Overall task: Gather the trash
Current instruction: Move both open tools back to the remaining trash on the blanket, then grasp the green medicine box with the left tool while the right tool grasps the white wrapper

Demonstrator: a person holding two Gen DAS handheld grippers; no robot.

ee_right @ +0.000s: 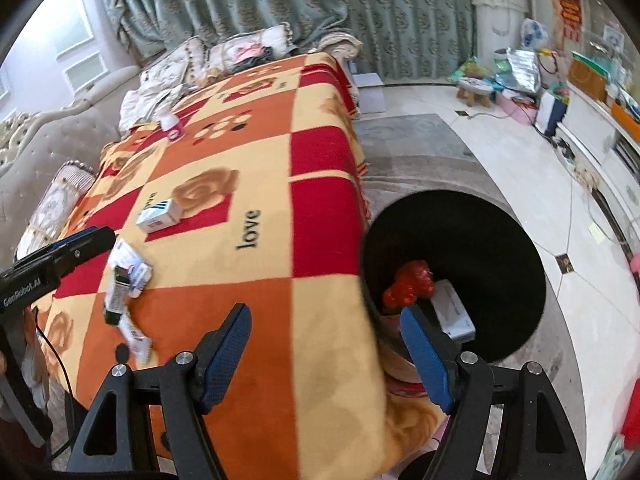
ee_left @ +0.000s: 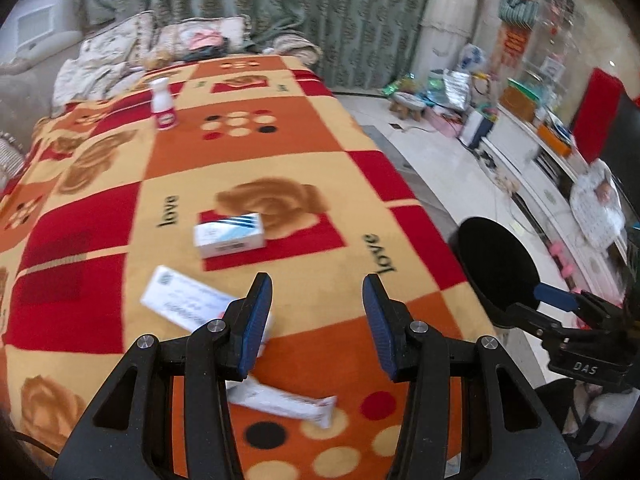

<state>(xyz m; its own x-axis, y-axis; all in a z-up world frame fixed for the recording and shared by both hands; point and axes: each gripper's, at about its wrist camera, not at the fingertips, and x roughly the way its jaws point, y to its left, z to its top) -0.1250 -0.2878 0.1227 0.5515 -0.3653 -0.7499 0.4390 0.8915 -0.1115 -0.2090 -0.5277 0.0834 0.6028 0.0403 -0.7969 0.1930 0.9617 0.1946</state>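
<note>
A patterned blanket [ee_left: 240, 160] covers the table. On it lie a white-and-blue box [ee_left: 230, 235], a flat white box [ee_left: 188, 302], a white wrapper [ee_left: 288, 402] and, far back, a white bottle [ee_left: 163, 105]. My left gripper [ee_left: 318, 320] is open and empty, low over the flat box and wrapper. My right gripper [ee_right: 326, 356] is open and empty at the table's right edge, beside a black bin [ee_right: 500, 240] that holds red crumpled trash [ee_right: 410, 282] and a white box [ee_right: 454, 310]. The same items show in the right wrist view: box [ee_right: 158, 216], flat box [ee_right: 128, 266], bottle [ee_right: 172, 124].
A sofa with cushions [ee_right: 52, 208] runs along the table's left and far sides. Green curtains [ee_left: 320, 12] hang behind. The tiled floor [ee_right: 520, 152] on the right has a small stool [ee_right: 476, 90], bags and a white cabinet [ee_left: 532, 152].
</note>
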